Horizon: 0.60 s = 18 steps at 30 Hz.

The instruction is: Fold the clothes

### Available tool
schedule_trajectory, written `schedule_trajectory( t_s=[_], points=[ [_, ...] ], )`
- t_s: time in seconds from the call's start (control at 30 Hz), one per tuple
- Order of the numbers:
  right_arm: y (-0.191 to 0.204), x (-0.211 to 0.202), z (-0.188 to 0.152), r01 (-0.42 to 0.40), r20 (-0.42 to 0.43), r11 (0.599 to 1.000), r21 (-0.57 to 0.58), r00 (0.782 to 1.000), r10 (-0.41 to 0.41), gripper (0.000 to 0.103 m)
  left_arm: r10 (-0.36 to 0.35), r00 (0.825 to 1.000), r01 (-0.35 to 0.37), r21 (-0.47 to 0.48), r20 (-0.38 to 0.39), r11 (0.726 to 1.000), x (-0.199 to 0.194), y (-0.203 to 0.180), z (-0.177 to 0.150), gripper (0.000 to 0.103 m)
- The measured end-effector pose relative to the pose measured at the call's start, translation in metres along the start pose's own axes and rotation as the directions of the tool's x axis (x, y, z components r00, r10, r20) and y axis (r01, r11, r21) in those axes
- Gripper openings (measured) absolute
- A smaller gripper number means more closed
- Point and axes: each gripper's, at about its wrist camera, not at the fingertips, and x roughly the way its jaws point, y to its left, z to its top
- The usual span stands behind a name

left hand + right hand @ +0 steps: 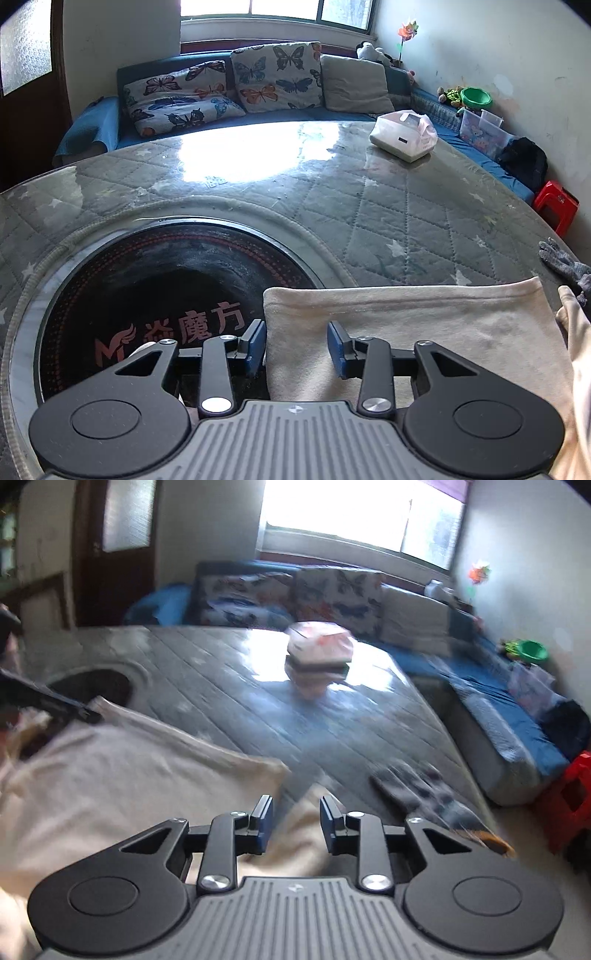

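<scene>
Lighting: daylight from window at top centre, overexposed in both views. Glare: white patch on glossy table, centre frame. Left wrist view: sharp, corners vignetted black. Right wrist view: heavy motion blur throughout; only gripper hardware at bottom crisp. Fisheye bending at edges.

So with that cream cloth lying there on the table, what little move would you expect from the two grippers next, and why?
Probably the left gripper lowers and closes on the near left edge of the cream cloth. Its jaws stand open over that edge, and the cloth lies flat, partly folded, on the quilted table cover. The right gripper is also open above a bunched part, so neither holds anything; the right view is blurred.
</scene>
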Motion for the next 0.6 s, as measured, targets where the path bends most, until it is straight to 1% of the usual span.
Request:
schedule_trajectory(
  t_s=[0.07,0.1,0.17,0.2,0.27,0.37,0.5,0.53,0.6],
  points=[
    [0.003,0.016,0.007,-0.047,-0.014,0.999,-0.003,0.999,0.047,0.028,0.001,1.0,-0.001,-0.002,-0.002,1.0,0.002,0.0,-0.001,0.032],
    [0.003,0.026,0.01,-0.068,-0.027,0.998,-0.001,0.997,0.068,0.028,0.002,1.0,-0.002,-0.002,-0.003,1.0,0.003,0.0,-0.001,0.031],
    [0.0,0.046,0.013,-0.09,-0.058,0.996,0.022,0.994,0.091,0.028,0.005,1.0,-0.005,0.003,-0.002,1.0,0.004,0.001,-0.001,0.025],
    [-0.001,0.055,0.013,-0.096,-0.073,0.995,0.034,0.993,0.098,0.028,0.006,1.0,-0.006,0.005,0.0,1.0,0.004,0.001,-0.001,0.024],
    [-0.002,0.068,0.013,-0.094,-0.099,0.995,0.046,0.99,0.098,0.028,0.004,1.0,-0.004,0.003,0.002,1.0,0.004,0.002,-0.001,0.017],
    [-0.006,0.083,0.01,-0.102,-0.134,0.992,0.072,0.985,0.111,0.028,-0.002,1.0,0.002,0.005,0.009,1.0,0.004,0.005,-0.002,0.013],
    [-0.009,0.091,0.008,-0.105,-0.144,0.989,0.103,0.982,0.119,0.028,0.002,1.0,-0.003,0.015,0.023,1.0,0.002,0.005,-0.003,0.008],
    [-0.01,0.092,0.009,-0.105,-0.143,0.989,0.107,0.982,0.12,0.028,0.009,1.0,-0.01,0.016,0.027,1.0,0.001,0.005,-0.003,0.004],
    [-0.009,0.092,0.01,-0.102,-0.142,0.989,0.106,0.983,0.116,0.027,0.02,0.999,-0.02,0.011,0.035,1.0,-0.001,0.007,-0.003,0.004]
  ],
)
